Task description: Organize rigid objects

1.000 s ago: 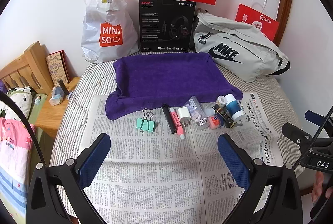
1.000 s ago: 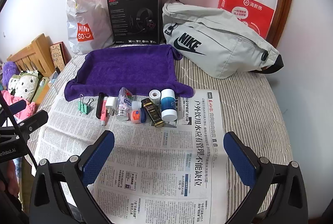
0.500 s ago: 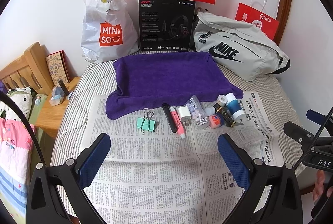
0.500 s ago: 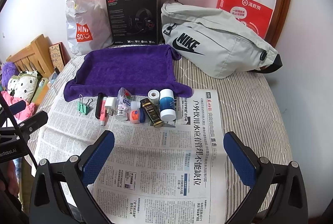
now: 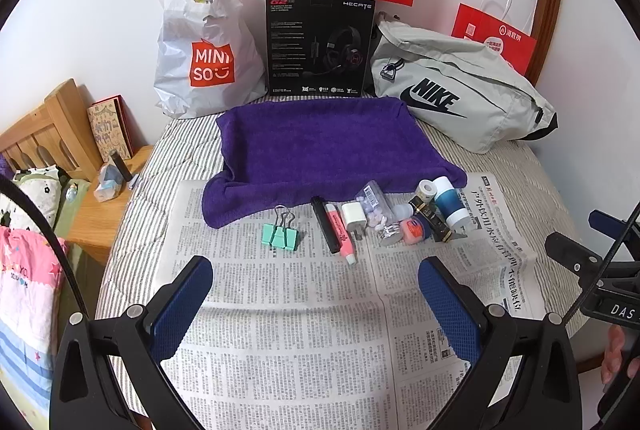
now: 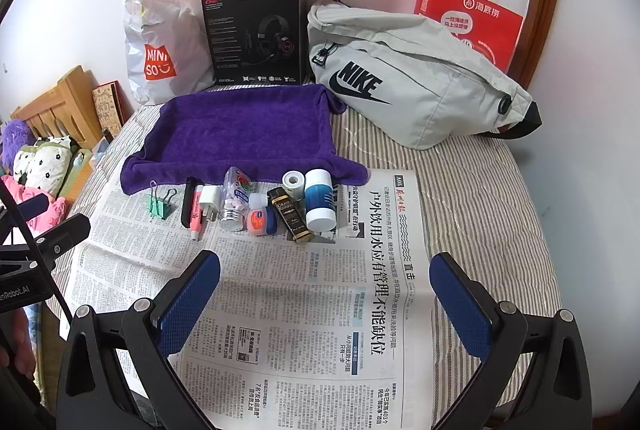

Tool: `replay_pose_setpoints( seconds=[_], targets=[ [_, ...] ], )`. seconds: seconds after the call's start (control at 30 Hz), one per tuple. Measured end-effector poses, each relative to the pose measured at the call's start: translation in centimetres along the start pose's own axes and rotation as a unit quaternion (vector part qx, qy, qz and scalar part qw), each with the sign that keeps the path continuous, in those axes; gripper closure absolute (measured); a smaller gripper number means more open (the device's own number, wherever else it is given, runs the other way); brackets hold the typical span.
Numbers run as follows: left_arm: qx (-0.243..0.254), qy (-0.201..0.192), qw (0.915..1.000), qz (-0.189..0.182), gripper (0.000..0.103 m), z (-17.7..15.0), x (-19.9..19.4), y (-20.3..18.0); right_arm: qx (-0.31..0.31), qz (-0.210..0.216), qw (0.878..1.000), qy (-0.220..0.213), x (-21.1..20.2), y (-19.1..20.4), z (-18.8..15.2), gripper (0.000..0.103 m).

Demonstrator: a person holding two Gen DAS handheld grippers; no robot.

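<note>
Both my grippers, left gripper (image 5: 316,294) and right gripper (image 6: 325,290), spread empty over newspaper (image 6: 304,310); item row lies far ahead, left-to-right, green binder clip (image 5: 281,233) nearest my left.

Both wrist views face forward, low over newspaper (image 5: 280,310), sharing towel (image 6: 240,126).

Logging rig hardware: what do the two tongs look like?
Both alike: black angular frames with silver screws, blue textured pads on the fingers. Left tongs; right tongs. White lettering marks each body, seen from the other's camera, and a thin black cable runs alongside.
</note>
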State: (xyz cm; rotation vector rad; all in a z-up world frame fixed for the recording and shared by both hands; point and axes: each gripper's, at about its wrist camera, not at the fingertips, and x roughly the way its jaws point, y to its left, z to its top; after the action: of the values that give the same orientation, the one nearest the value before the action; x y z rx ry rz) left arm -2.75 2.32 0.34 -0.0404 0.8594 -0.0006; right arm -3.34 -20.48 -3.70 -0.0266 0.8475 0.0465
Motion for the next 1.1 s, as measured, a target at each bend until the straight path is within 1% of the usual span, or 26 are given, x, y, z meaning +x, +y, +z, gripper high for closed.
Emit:
replay_pose_setpoints(
  seconds=[0.43, 0.73, 0.87, 0.93, 1.1],
  targets=[
    [0.002, 0.004, 1.0000, 0.005, 0.000, 0.0, 0.4, -0.2, -0.003, -0.005, 1.000, 0.003, 0.5, -0.2, 0.0, 0.000],
    [0.008, 0.006, 0.9999, 0.012, 0.000, 1.1, 2.2, 0.0, -0.001, -0.003, 1.000, -0.002, 1.3, -0.6, 0.7, 0.000],
    [-0.001, 0.018, 0.9997, 0.018, 0.000, 1.4, 4.6, 1.3, -0.001, -0.001, 1.000, 0.010, 3.0, -1.3, 0.7, 0.000],
    [-0.008, 0.031, 0.9991, 0.029, 0.000, 1.5, 6.2, 2.0, 0.001, 0.001, 1.000, 0.017, 4.0, -1.7, 0.6, 0.000],
    [-0.026, 0.058, 0.9975, 0.032, 0.000, 1.0, 10.5, 3.8, 0.005, 0.013, 0.999, 0.029, 6.2, -2.6, 0.3, 0.000]
  ],
)
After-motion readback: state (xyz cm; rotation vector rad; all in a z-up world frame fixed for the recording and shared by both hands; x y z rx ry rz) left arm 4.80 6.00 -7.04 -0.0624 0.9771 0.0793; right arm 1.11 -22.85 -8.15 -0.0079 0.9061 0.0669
